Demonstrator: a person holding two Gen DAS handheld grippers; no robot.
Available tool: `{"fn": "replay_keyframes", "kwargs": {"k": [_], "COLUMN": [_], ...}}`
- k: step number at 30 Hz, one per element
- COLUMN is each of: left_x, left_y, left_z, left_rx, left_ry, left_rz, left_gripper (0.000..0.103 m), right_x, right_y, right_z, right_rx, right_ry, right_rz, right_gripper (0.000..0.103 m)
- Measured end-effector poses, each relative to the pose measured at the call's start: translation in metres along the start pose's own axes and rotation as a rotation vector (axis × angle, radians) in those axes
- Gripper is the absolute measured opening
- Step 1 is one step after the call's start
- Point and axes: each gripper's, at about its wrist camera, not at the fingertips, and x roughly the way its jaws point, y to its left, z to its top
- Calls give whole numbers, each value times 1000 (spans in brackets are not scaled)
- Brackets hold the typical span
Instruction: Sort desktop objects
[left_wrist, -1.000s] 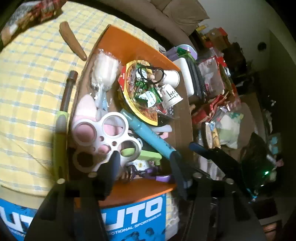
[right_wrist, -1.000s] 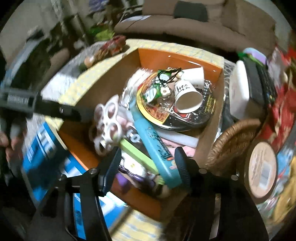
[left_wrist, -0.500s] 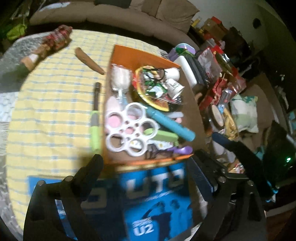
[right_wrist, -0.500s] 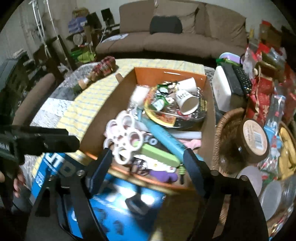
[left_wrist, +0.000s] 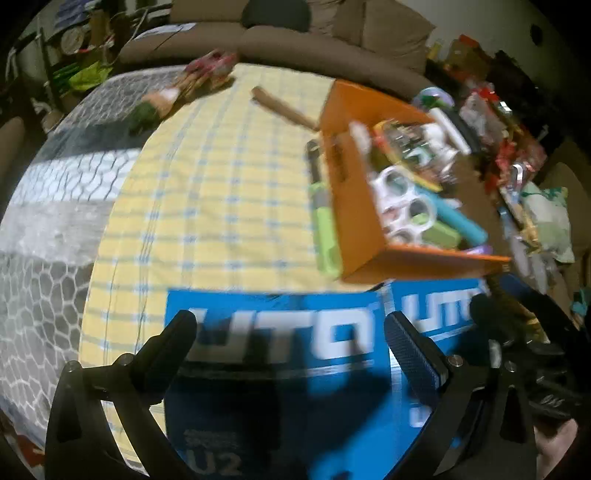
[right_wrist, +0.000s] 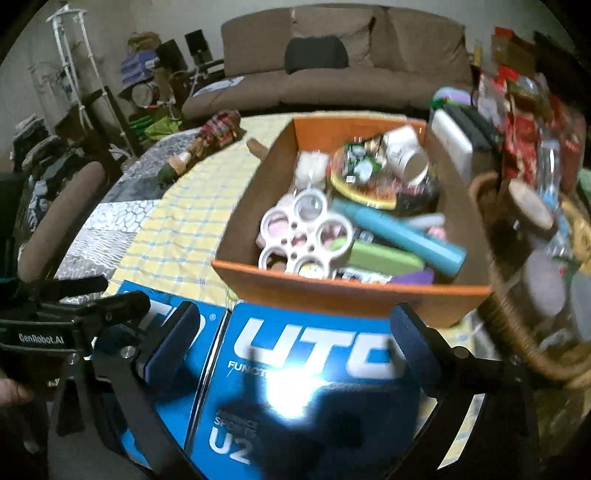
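Right now both claws hang over the blue box lid (right_wrist: 314, 369), which lies flat on the yellow checked cloth (left_wrist: 207, 192) just in front of the orange box (right_wrist: 351, 295). The left gripper (left_wrist: 290, 334) and the right gripper (right_wrist: 295, 325) are both spreading their jaws wide, with nothing caught between them. Inside the orange box sit a white ring toy (right_wrist: 306, 236), a teal tube (right_wrist: 402, 232), a green case (right_wrist: 384, 258), a paper cup (right_wrist: 406, 155) and a yellow plate (right_wrist: 365, 188). A green pen (left_wrist: 325, 221) lies on the cloth against the box's outer left wall, and a wicker basket (right_wrist: 517, 314) stands just to the box's right.
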Motion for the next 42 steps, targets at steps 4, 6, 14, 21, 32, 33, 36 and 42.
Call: {"fn": "replay_keyframes", "kwargs": {"k": [4,6,14,21,32,33,36,42], "left_x": [16,18,28,28,32,32,32,32], "left_y": [9,7,-11,-13,-16,-17,-17,-16], "left_z": [-12,-12,-16,-21,-19,-19,-19,-18], "left_rx": [-6,3,94,102,71,70,70,70], "left_ry": [-34,-57,-115,-165,-179,-179,-179,-179], "left_rz": [37,38,145,157,190,188,188,187], "left_gripper": [103,103,103,103,103,103,103,103], "right_x": [23,33,45,46,49,49,49,49], "right_y": [0,1,-2,-1,-3,-2,-2,-2], "right_z": [-11,-16,-23,-29,-27,-28,-28,-28], "right_rx": [44,52,40,-30,-37,-38,-42,-43], "right_ry": [12,24,17,23,28,28,28,28], "right_rz": [-27,-37,-106,-161,-180,-181,-188,-185], "right_gripper": [103,103,103,103,103,103,103,103]}}
